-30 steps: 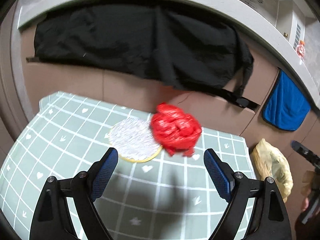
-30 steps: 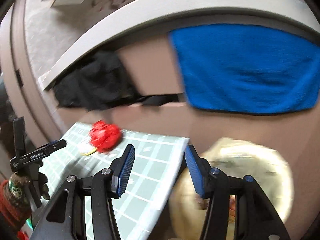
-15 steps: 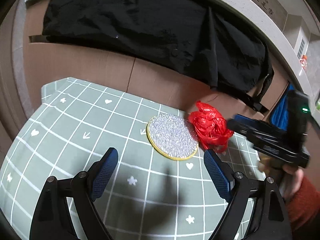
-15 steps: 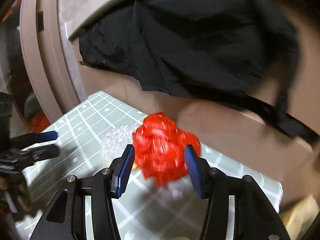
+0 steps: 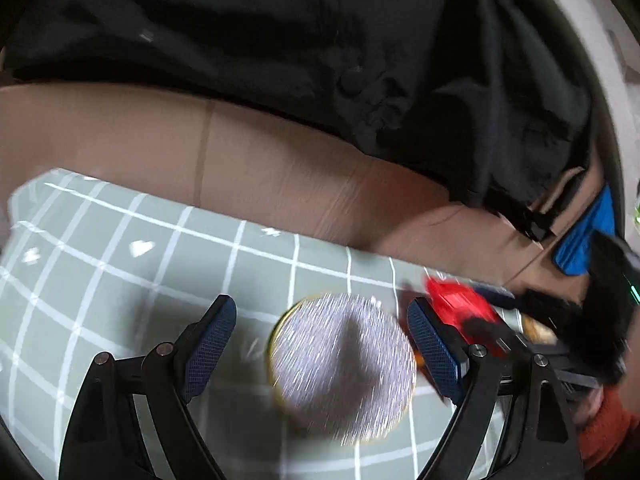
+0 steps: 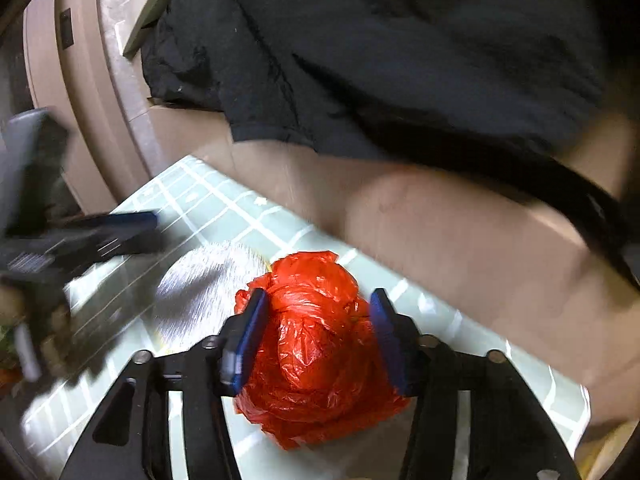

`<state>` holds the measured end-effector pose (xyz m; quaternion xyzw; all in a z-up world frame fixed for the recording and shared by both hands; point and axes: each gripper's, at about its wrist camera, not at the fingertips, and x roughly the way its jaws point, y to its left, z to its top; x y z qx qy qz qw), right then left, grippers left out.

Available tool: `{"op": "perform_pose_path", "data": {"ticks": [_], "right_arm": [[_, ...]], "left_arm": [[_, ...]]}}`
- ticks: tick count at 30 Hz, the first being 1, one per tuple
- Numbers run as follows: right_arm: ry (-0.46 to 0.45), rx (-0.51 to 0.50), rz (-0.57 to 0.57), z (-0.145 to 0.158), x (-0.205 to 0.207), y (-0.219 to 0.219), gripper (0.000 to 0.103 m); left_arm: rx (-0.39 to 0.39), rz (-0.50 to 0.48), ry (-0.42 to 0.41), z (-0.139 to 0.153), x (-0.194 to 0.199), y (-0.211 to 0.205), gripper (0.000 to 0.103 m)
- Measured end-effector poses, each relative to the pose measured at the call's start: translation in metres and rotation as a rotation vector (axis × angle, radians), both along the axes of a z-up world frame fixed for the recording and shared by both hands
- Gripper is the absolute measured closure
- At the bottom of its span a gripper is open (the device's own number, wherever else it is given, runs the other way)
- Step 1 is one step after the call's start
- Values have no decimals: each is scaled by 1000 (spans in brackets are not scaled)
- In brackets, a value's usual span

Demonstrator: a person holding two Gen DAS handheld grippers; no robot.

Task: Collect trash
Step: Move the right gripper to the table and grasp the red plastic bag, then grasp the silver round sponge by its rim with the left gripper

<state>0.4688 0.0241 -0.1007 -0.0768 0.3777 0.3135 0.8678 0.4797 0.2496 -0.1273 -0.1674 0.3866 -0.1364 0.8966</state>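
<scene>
A big black cloth hung over the brown boxes at the back. In front of them sat the counter with its green checked cover. A round silver mat with a yellow rim lay on it. The red bag of trash sat on the counter, right beside the mat (it looked all crumpled). The right gripper had its jaws on both sides of the bag. They had just been closing, and I could not tell if they squeezed it. The left gripper hung over the mat with its jaws wide apart, holding nothing.
</scene>
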Motion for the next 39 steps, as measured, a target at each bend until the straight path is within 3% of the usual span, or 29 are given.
{"op": "perform_pose_path", "data": {"ticks": [6,12,18,24,31,33,35,39], "right_arm": [[82,55,-93,1,-41,-68,66],[121,147,-175,-3,-78,-126,65],[105,183,-181,-7,-105,-140,64],[73,170,-167,-8,-124,-137,63],[74,238,-179,-14,-135,-151,61],[65,250,-174,-16,-141,-152,60],[43,240,-160,-17,-148,-151,60],[14,223,-135,-19,-155,-149,59]], "left_arm": [[23,-56,84,-18,26,-34,16],[40,-126,109,-18,-16,-62,16],[81,-84,140,-19,-56,-79,17],[116,-14,183,-19,-62,-79,20],[215,18,199,-21,-66,-91,20],[233,47,193,-21,-67,-92,24],[235,77,184,-20,-71,-90,37],[203,111,180,-19,-74,-84,54]]}}
